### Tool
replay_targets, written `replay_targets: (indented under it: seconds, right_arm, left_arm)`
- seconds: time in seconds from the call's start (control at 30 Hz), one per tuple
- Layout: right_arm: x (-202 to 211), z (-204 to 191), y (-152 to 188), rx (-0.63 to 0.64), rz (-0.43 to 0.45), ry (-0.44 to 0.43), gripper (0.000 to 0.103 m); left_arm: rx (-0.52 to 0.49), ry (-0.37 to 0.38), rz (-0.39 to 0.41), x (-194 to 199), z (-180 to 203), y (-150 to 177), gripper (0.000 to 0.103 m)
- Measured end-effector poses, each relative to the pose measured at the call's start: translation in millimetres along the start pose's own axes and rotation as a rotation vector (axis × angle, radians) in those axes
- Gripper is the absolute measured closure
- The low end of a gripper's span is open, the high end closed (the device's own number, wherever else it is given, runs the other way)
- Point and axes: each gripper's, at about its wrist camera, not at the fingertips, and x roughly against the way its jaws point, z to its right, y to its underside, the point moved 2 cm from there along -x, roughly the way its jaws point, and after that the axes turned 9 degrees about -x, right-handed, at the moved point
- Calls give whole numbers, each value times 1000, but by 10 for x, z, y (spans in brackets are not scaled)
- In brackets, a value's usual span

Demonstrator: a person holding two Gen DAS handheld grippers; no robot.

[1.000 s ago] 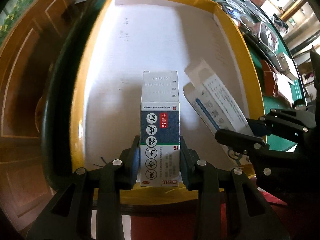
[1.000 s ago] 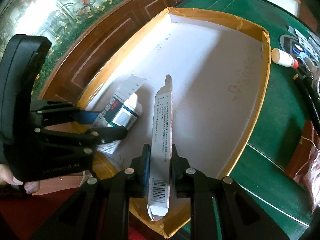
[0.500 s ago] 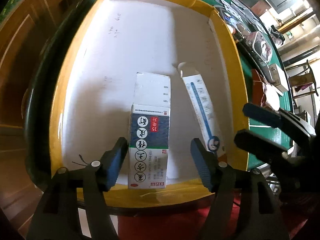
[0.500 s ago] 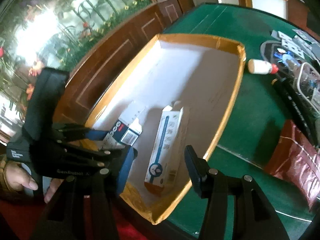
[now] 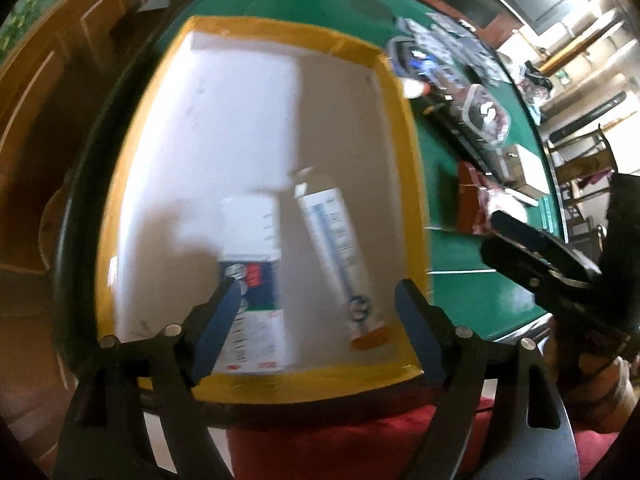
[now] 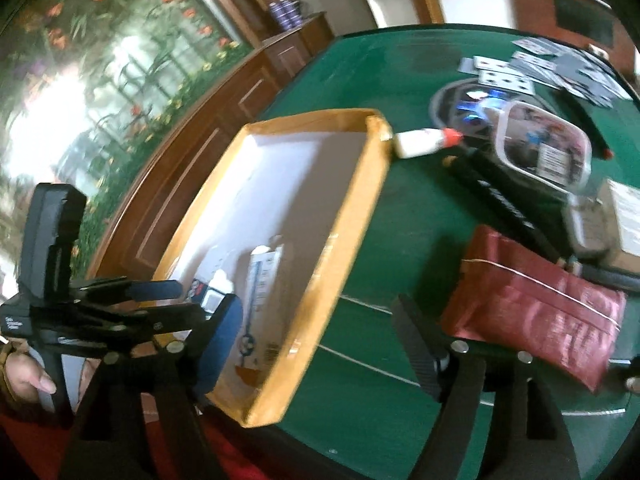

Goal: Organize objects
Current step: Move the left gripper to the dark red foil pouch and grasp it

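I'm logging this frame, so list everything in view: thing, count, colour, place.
Tray: one, yellow rim, white floor, on the table's near edge.
Blue-and-white medicine box: one, lying in the tray, near left.
Long white carton: one, blue print, in the tray beside the box.
Table: one, green felt.
Small bottle: one, white with red cap, lying by the tray's far corner.
Red pouch: one, right of the tray.
Clear container: one, far right.
Playing cards: several, far side.
Left gripper: black, open, empty.
Right gripper: black, open, empty.
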Motion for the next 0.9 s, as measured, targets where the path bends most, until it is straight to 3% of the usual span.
replay_targets:
  seconds: [0.67, 0.9]
  right_arm:
    - [892, 1320, 191, -216, 136, 159, 24]
    - [1103, 1584, 276, -252, 175, 176, 24]
  left_arm:
    - [-339, 120, -34, -491, 1554, -508, 23]
    - [-478, 96, -64, -835, 2031, -795, 23]
